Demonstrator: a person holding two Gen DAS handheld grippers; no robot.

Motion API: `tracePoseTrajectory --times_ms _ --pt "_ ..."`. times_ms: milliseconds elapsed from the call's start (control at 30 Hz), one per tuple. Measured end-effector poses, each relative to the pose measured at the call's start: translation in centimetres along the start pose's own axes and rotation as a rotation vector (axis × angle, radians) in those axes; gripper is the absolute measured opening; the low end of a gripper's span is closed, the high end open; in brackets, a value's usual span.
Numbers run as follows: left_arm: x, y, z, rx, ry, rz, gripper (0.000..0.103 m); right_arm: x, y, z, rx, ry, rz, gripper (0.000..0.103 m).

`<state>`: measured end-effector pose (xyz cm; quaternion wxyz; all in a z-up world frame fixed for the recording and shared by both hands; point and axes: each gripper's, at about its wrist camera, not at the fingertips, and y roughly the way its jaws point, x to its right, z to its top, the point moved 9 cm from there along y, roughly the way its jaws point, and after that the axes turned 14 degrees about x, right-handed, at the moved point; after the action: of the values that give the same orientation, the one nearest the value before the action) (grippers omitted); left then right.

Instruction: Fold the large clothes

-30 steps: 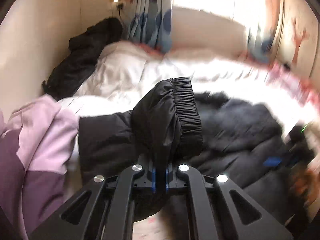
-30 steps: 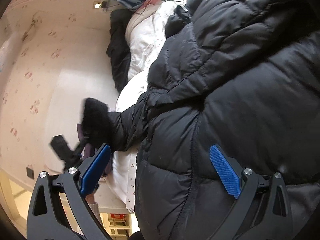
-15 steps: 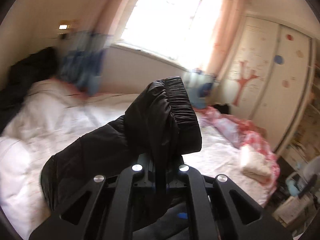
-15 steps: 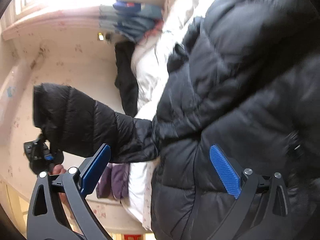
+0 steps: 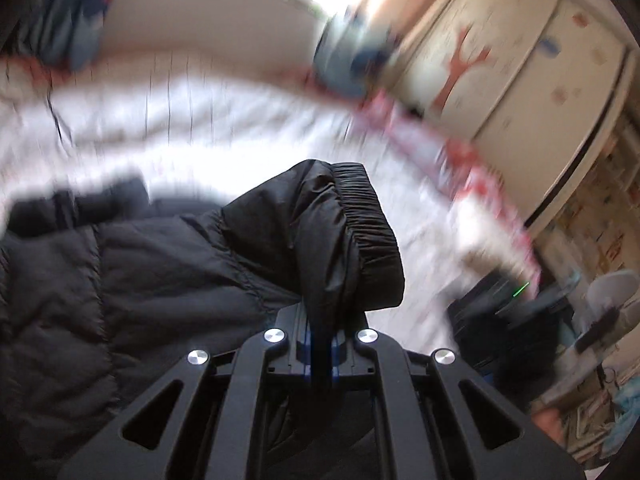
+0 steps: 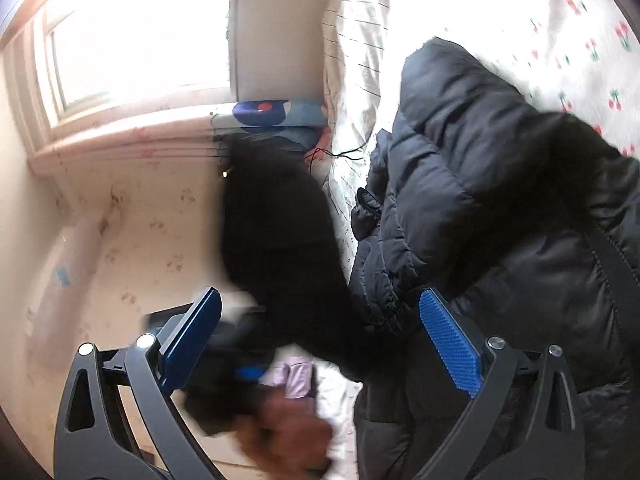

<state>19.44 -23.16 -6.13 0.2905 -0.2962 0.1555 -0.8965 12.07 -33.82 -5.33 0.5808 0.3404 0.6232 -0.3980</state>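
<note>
A black jacket (image 6: 500, 208) lies spread on the bed (image 5: 200, 120), its body just ahead of the right gripper (image 6: 320, 340), whose jaws stand wide apart and empty. The left gripper (image 5: 320, 344) is clamped tight on the sleeve (image 5: 312, 232) just behind the elastic cuff (image 5: 372, 232). Half a second ago the sleeve hung raised before the window; now it is carried over the jacket's body, with the wardrobe (image 5: 520, 60) behind.

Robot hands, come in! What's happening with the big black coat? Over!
Left gripper shut on coat cuff. Right gripper open, empty, beside the coat on the bed. Nothing in the way.
</note>
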Motion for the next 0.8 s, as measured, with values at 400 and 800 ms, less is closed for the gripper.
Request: tracePoseTrajectory --times_ms 400,800 --pt "0.5 -2.9 -5.8 -0.121 0.141 0.158 0.087 4.8 0.9 0.4 0.003 0.133 -0.063 0.096" --pt "-9.2 -20.6 -5.1 0.168 -0.14 0.382 0.096 4.3 2.5 -0.2 0.11 -0.387 -0.244 0.015"
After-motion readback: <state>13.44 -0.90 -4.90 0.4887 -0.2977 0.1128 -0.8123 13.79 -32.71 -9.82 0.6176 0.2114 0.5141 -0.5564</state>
